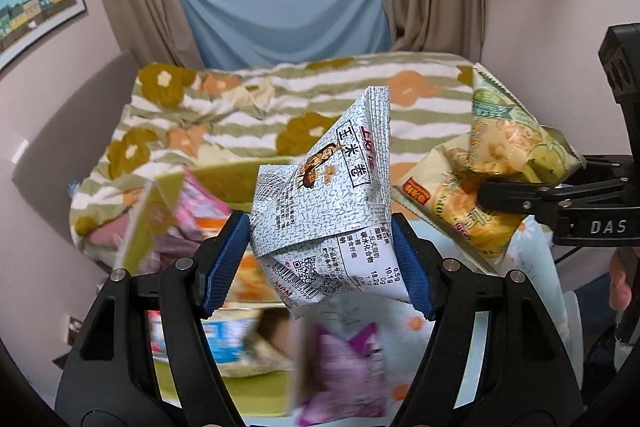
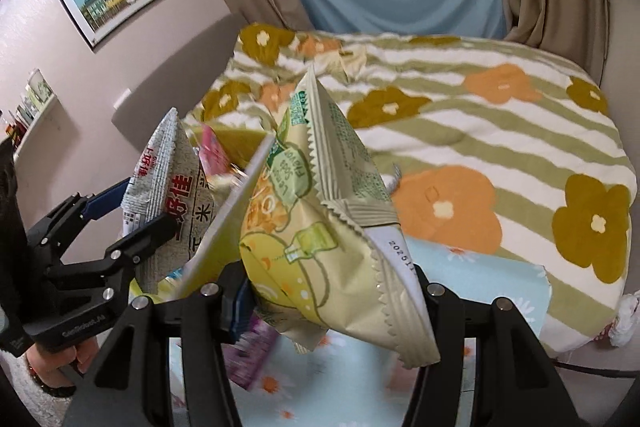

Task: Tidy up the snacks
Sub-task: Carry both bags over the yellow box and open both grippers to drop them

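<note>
My left gripper [image 1: 320, 251] is shut on a silver-white corn-roll snack bag [image 1: 332, 203] and holds it in the air; the bag also shows in the right wrist view [image 2: 168, 195], at the left. My right gripper [image 2: 332, 299] is shut on a pale yellow-green lemon-soda chip bag [image 2: 320, 227] and holds it up too; the bag shows in the left wrist view [image 1: 492, 179], at the right. Below the left gripper, a yellow-green box [image 1: 248, 391] holds several blurred snack packs, among them a purple pack [image 1: 344, 367] and a pink pack [image 1: 192, 211].
A bed with a striped flower quilt [image 2: 500, 131] lies behind. A light blue flowered cloth [image 2: 480, 283] covers the surface under the grippers. Curtains and a blue sheet hang at the window. The box's raised edge [image 2: 236, 211] stands between the two bags.
</note>
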Motion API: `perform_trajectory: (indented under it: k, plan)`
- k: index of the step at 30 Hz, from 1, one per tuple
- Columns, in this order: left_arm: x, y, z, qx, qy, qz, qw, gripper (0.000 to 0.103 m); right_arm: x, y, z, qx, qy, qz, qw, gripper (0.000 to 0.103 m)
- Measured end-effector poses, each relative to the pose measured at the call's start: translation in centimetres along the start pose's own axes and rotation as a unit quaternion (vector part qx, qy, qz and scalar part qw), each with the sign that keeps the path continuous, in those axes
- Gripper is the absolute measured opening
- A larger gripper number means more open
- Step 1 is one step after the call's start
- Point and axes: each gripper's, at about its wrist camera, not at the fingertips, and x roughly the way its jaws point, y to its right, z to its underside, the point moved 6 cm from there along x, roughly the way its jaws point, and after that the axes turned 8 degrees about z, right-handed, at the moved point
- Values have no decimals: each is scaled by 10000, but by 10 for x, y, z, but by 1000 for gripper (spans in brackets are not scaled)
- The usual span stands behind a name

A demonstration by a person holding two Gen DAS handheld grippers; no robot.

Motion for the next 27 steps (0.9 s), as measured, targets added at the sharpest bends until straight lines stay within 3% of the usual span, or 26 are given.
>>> perform_trajectory:
  k: [10,18,20,21,22,27]
  plan:
    - [-34,-114,32,-221,-118,-267,9993,70,4,-111,-13,168,266,-228,9992,52]
    - [-13,-171,77,-234,-635,-143,9976,71,39,-181,0,296,71,-286,9991,52]
    - [-6,-175,86,-213,-704,-17,9973,76,46,-189,5,370,35,-232,9990,52]
    - [-2,-175,90,-201,-742,108,9970,95,49,-192,8,421,24,-177,9990,52]
    - [1,-174,93,-165,-762,192,9968,103,52,-192,11,467,11,-127,9988,52]
    - [-9,-178,99,-73,-635,365,9973,103,61,-196,23,724,-52,186,9972,52]
